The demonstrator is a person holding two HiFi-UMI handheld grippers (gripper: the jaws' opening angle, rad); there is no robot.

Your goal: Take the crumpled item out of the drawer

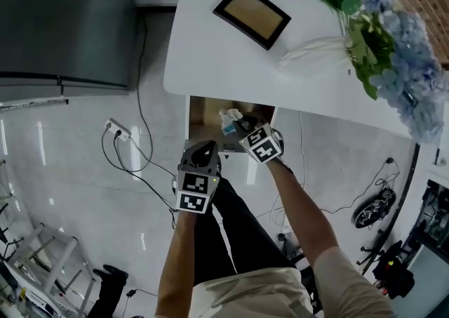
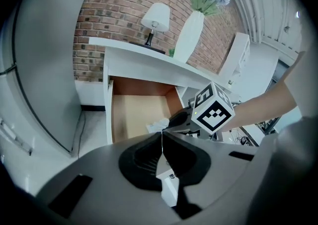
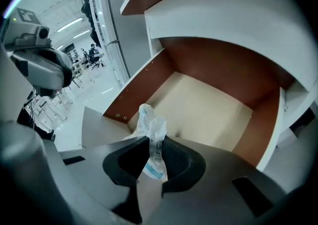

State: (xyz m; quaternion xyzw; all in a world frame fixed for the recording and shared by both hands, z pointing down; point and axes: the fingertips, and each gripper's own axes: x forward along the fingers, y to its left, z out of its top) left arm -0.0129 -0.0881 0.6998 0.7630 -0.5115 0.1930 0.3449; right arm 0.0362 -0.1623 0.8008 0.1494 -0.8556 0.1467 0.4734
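**Crumpled item gripped over the open drawer**

1. Right gripper (image 3: 153, 142): the jaws are clamped on the crumpled item (image 3: 151, 129), a wad of thin, clear plastic with pale blue print. The pads pinch it at mid-height. Its top bunches up above them and its lower end hangs below.
2. Item position: in the head view the crumpled item (image 1: 229, 118) sits in the right gripper (image 1: 235, 126) over the front part of the drawer (image 1: 203, 109). The drawer is pulled out from under the white desk (image 1: 210, 50). Its light wooden floor (image 3: 198, 105) lies bare behind the item.
3. Left gripper (image 2: 162, 139): the jaws are pressed together with nothing between the pads. It stands just beside the right gripper, at the drawer's front edge.
4. Desk top: a dark picture frame (image 1: 251, 15) lies flat. A white vase (image 1: 312, 53) with blue flowers (image 1: 393, 50) is near it.
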